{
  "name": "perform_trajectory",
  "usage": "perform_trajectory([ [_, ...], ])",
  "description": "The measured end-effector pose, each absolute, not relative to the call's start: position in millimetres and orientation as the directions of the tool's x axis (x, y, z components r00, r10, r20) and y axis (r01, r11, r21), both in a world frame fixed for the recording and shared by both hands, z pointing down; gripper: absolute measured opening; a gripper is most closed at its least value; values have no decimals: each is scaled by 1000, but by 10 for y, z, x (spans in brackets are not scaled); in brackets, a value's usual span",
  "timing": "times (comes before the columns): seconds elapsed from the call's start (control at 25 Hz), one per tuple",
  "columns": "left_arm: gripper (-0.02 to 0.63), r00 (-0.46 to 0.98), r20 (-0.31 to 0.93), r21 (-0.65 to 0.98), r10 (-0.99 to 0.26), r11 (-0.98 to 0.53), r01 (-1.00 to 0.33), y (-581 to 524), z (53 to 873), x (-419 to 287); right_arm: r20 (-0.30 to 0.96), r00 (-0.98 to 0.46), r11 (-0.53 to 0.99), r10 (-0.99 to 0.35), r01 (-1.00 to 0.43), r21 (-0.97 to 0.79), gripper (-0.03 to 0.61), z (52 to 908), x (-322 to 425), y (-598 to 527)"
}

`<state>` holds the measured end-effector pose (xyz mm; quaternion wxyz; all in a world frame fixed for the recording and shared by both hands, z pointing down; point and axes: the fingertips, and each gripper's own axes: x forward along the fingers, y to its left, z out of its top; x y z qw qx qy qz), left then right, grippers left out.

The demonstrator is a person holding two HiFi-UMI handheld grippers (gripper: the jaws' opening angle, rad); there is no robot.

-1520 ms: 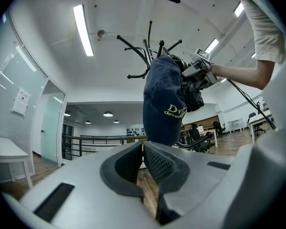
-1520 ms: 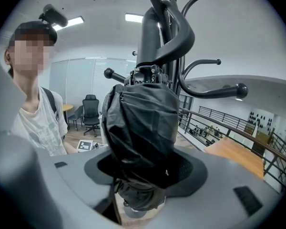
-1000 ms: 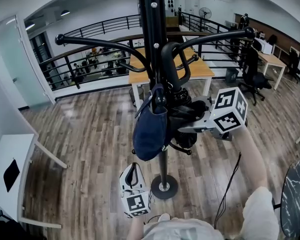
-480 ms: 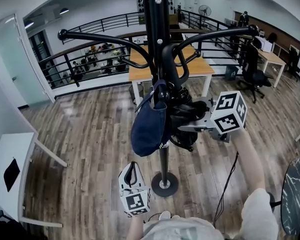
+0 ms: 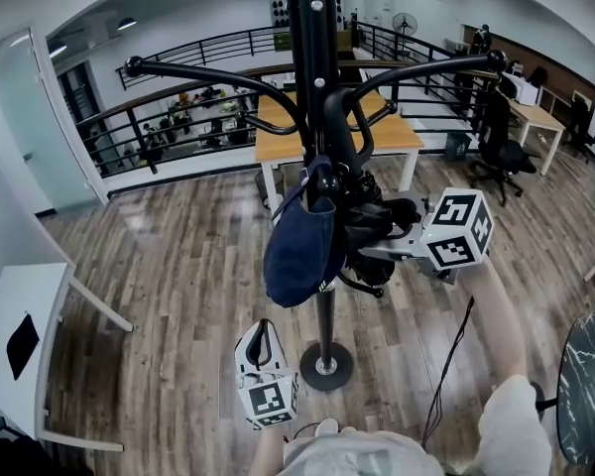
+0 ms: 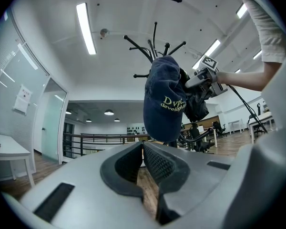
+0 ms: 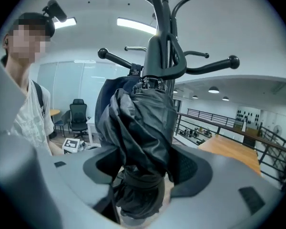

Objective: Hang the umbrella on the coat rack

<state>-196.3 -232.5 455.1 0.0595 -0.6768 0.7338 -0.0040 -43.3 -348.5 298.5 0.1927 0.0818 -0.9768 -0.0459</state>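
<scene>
The black coat rack [image 5: 315, 58] rises from its round base [image 5: 325, 368] at the middle of the head view. A navy cap [image 5: 299, 251] hangs on it. My right gripper [image 5: 395, 243] is shut on the folded black umbrella [image 5: 369, 228], held close against the pole. The umbrella's curved handle [image 5: 341, 127] stands up among the rack's arms; I cannot tell whether it rests on one. In the right gripper view the umbrella's cloth [image 7: 143, 142] fills the gap between the jaws, with the handle [image 7: 165, 56] against the pole. My left gripper [image 5: 263, 343] hangs low, shut and empty [image 6: 143, 149], below the cap [image 6: 164, 99].
A wooden desk [image 5: 382, 135] and a black railing [image 5: 178, 117] stand behind the rack. An office chair [image 5: 501, 152] is at the right, a white table [image 5: 25, 310] at the left, a dark round table [image 5: 587, 390] at the lower right. A cable [image 5: 456, 360] hangs by my right arm.
My right gripper with the umbrella has shifted slightly down and to the right. The cap has swayed a little. The left gripper has stayed put.
</scene>
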Motion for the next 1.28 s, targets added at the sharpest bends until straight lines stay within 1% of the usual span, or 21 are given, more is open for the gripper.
perform_trajectory([
  [0.2,29,-70,-87,-93,-994,78,-993,-2324,4520,-1971,416,-853,943,-316,-232,240,299,2951,-261,-3590],
  [0.48,29,-30,-105,-103,-994,41,-994,-2375,4479,-1923,362,-810,883,-462,-380,277,302,2882,76,-3653],
  [0.56,29,-17,-109,-104,-994,29,-994,-2388,4445,-1870,301,-820,869,-487,-421,260,302,2815,182,-3585],
  [0.72,29,9,-118,-105,-993,3,-994,-2401,4374,-1713,76,-863,860,-499,-482,171,301,2562,349,-3311],
  [0.84,29,32,-134,-105,-990,-18,-994,-2411,4315,-1618,-58,-828,808,-558,-558,188,296,2545,425,-3125],
  [0.88,29,40,-140,-105,-989,-25,-994,-2417,4305,-1602,-97,-804,782,-586,-593,189,282,2580,441,-3068],
  [0.96,29,54,-149,-109,-987,-37,-993,-2435,4288,-1581,-172,-751,733,-638,-660,166,208,2685,459,-2956],
  [1.0,29,59,-152,-111,-987,-42,-993,-2445,4278,-1565,-205,-724,711,-659,-688,144,188,2751,465,-2900],
  [1.08,29,69,-158,-110,-985,-52,-993,-2457,4250,-1498,-252,-669,668,-699,-737,104,124,2908,497,-2794],
  [1.16,29,82,-160,-109,-984,-64,-992,-2460,4207,-1386,-255,-610,609,-750,-788,91,89,3119,549,-2718],
  [1.28,29,108,-164,-114,-981,-90,-989,-2450,4165,-1261,-200,-560,551,-804,-828,101,60,3497,532,-2627],
])
